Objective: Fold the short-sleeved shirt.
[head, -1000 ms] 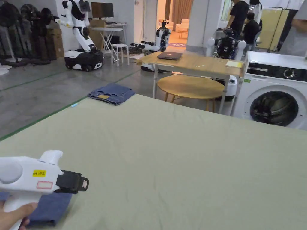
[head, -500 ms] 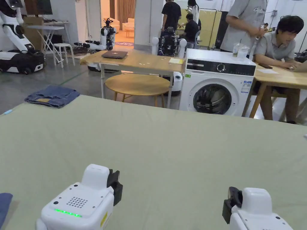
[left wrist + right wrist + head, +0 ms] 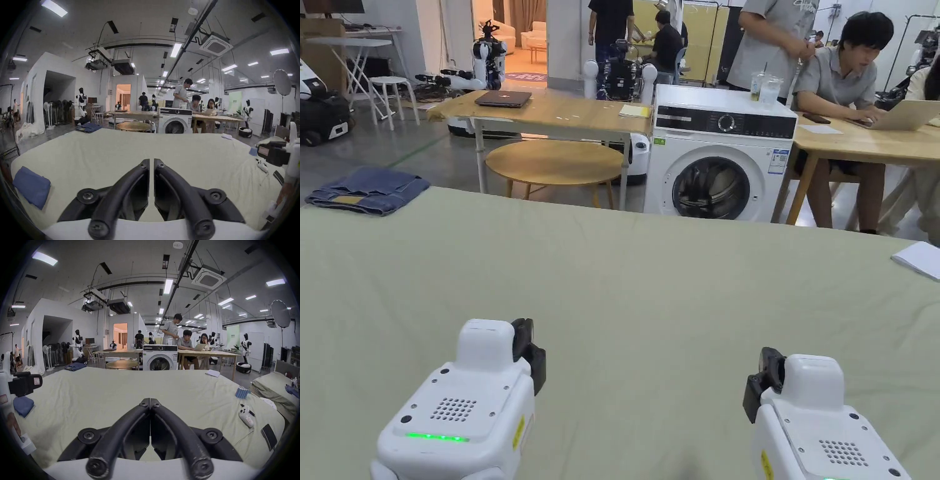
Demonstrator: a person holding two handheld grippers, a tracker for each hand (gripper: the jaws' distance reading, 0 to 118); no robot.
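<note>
Far left on the pale green cloth-covered work surface (image 3: 100, 155): a folded dark blue garment (image 3: 31, 186), presumably the short-sleeved shirt, lying flat near the surface's left edge, well apart from both tools. Seen again in the right gripper view (image 3: 23, 407), just below the other tool's black nose. At the far left corner of the surface: a folded stack of blue denim (image 3: 367, 189).

Next, the white handheld left gripper (image 3: 151, 168), hovering above bare cloth, black jaws drawn nearly together with only a thin slit between them, gripping nothing. From the head view, its white body with a green light strip (image 3: 487, 381).

To its right, the white handheld right gripper (image 3: 150, 404), also above bare cloth, jaws pressed tip to tip, nothing between them. Both tools side by side, pointing away from the person, apart from each other.

Further right on the cloth: a white sheet of paper (image 3: 919, 258), a small blue ribbed block (image 3: 242, 391), a white controller with a cable (image 3: 246, 417), and a dark phone (image 3: 268, 436).

Beyond the surface: a round wooden table (image 3: 555, 162), a white front-loading washing machine (image 3: 715, 156), people at a long wooden desk (image 3: 862, 140).
</note>
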